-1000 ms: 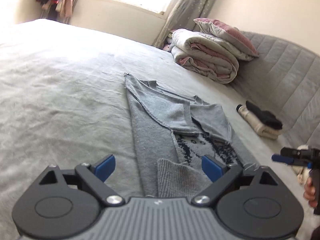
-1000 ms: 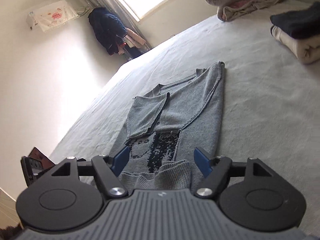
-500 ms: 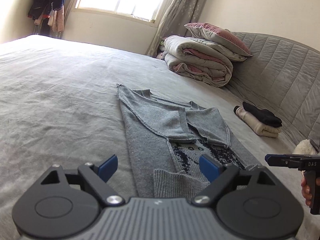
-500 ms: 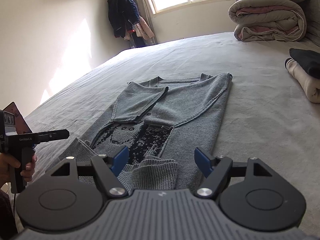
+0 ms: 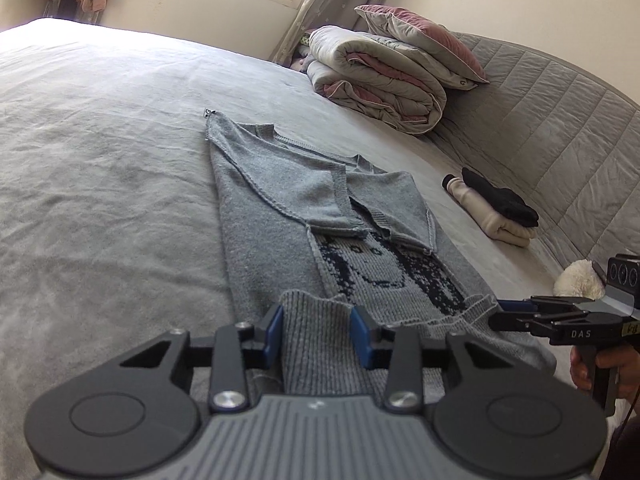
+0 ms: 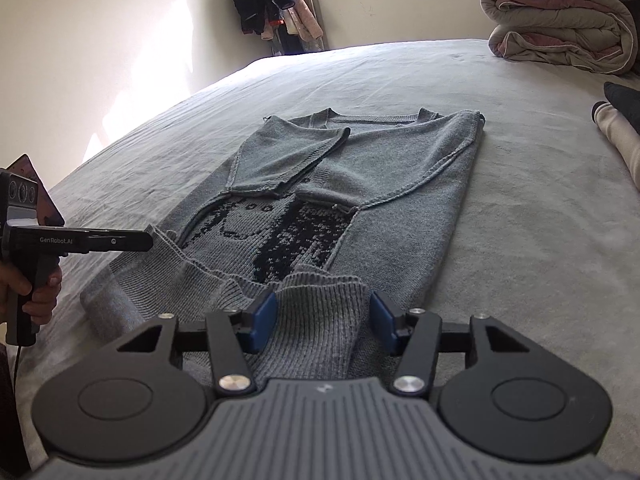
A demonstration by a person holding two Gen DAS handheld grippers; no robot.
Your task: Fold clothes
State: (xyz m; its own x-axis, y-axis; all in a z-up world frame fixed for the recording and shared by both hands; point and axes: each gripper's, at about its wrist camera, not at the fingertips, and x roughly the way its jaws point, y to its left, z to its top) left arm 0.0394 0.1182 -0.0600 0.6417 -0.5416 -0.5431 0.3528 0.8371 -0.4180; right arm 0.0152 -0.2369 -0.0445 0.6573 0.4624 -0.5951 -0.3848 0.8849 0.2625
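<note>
A grey knit sweater point(image 5: 280, 208) with a dark pattern lies flat on the bed point(image 5: 100, 160), both sleeves folded across its chest. Its ribbed hem is nearest me. My left gripper point(image 5: 318, 336) sits at the hem's left part, jaws closing, and a raised fold of hem fills the gap, touching both blue pads. My right gripper point(image 6: 322, 320) is at the hem's right part, jaws closing too. A bunch of hem lies between its pads, against the left one, with a small gap at the right one. Each gripper shows in the other's view: the right gripper point(image 5: 500, 314), the left gripper point(image 6: 150, 241).
Rolled quilts and a pillow point(image 5: 380, 76) are stacked at the bed's far end by the padded headboard point(image 5: 560, 120). Folded cream and black clothes point(image 5: 492, 208) lie right of the sweater, near a white fluffy item point(image 5: 578, 280). Garments hang in the corner point(image 6: 264, 4).
Both grippers' jaws have narrowed around the ribbed hem, the left more than the right. The right gripper has rolled level and come closer to the hem. The hem now bunches up between the pads.
</note>
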